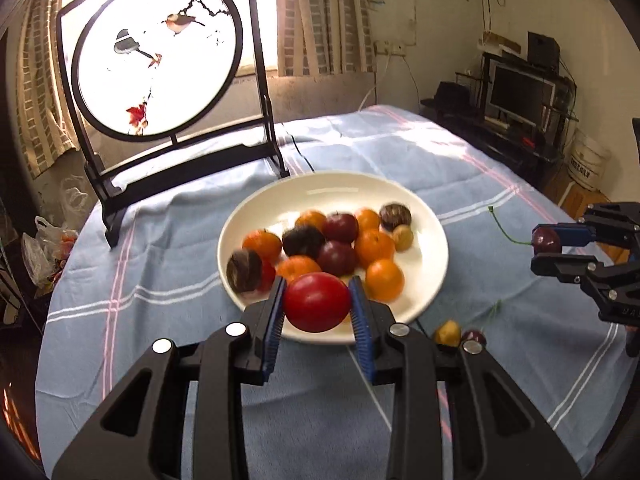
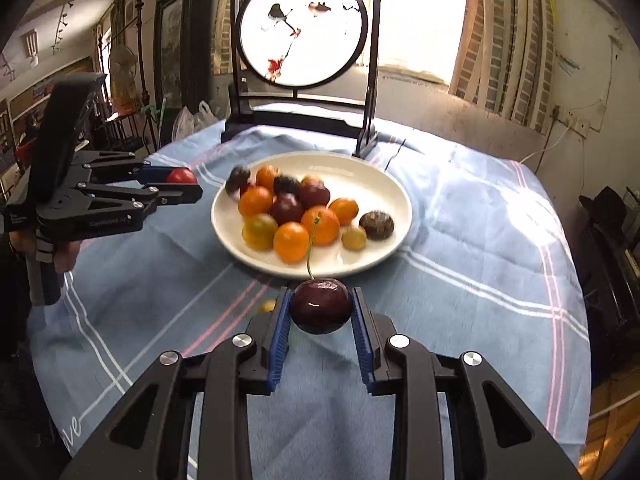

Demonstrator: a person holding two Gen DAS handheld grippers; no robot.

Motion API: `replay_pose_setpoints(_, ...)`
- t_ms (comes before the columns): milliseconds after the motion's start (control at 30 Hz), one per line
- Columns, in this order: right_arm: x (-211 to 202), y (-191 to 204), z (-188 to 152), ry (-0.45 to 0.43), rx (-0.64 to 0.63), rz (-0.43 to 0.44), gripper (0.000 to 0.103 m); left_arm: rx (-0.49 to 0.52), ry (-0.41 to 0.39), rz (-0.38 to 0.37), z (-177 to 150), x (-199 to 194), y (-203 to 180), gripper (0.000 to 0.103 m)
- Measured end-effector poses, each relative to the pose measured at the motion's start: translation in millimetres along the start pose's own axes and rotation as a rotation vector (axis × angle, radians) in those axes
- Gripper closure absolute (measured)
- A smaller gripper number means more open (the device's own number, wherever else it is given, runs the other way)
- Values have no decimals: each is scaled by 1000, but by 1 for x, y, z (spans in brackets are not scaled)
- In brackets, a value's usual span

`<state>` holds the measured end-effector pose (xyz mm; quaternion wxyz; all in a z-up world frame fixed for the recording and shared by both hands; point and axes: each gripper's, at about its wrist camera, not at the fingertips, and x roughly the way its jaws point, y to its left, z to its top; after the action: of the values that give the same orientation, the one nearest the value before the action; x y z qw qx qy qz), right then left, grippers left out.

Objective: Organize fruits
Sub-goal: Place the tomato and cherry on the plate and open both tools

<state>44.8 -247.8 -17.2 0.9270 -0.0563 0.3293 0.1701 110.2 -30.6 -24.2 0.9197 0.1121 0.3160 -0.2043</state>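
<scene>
A white plate (image 1: pixel 430 248) holds several small fruits: orange, dark red and brown ones. My left gripper (image 1: pixel 317 307) is shut on a red cherry tomato (image 1: pixel 317 307), held above the plate's near rim. It also shows in the right wrist view (image 2: pixel 182 184), left of the plate (image 2: pixel 394 196), with the tomato (image 2: pixel 181 176) in it. My right gripper (image 2: pixel 321 312) is shut on a dark red cherry (image 2: pixel 321 312) with a green stem, above the cloth near the plate's front rim. In the left wrist view it (image 1: pixel 547 245) is right of the plate with the cherry (image 1: pixel 545 240).
A blue checked cloth (image 1: pixel 160 280) covers the round table. A yellow fruit (image 1: pixel 448 333) and a dark cherry (image 1: pixel 474 336) lie on the cloth near the plate. A round painted screen on a black stand (image 1: pixel 156 56) stands behind the plate.
</scene>
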Motion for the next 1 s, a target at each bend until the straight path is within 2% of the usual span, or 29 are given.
replay_pose_setpoints(133,12,-11,40,-74,57,23,73,-36,-64,44,37,8,2,72)
replay_pose_setpoints(233,32,-15,58,-88,87,29,73,-45,-93,99,55,22,3,72)
replay_pose_setpoints(300,46,-16,66,-84,104,48,73,-63,-90,111,59,32,4,72)
replay_pose_setpoints(467,70,-12,77,-81,105,64,73,-113,-67,98,61,56,14,72)
replay_pose_setpoints(567,81,-10,78,-69,106,59,73,-119,-57,115,57,65,16,72)
replay_pose_setpoints(733,93,-12,72,-42,120,48,73,-75,-30,157,49,80,12,72)
replay_pose_setpoints(1000,119,-16,67,4,133,28,73,-67,7,172,44,94,11,72)
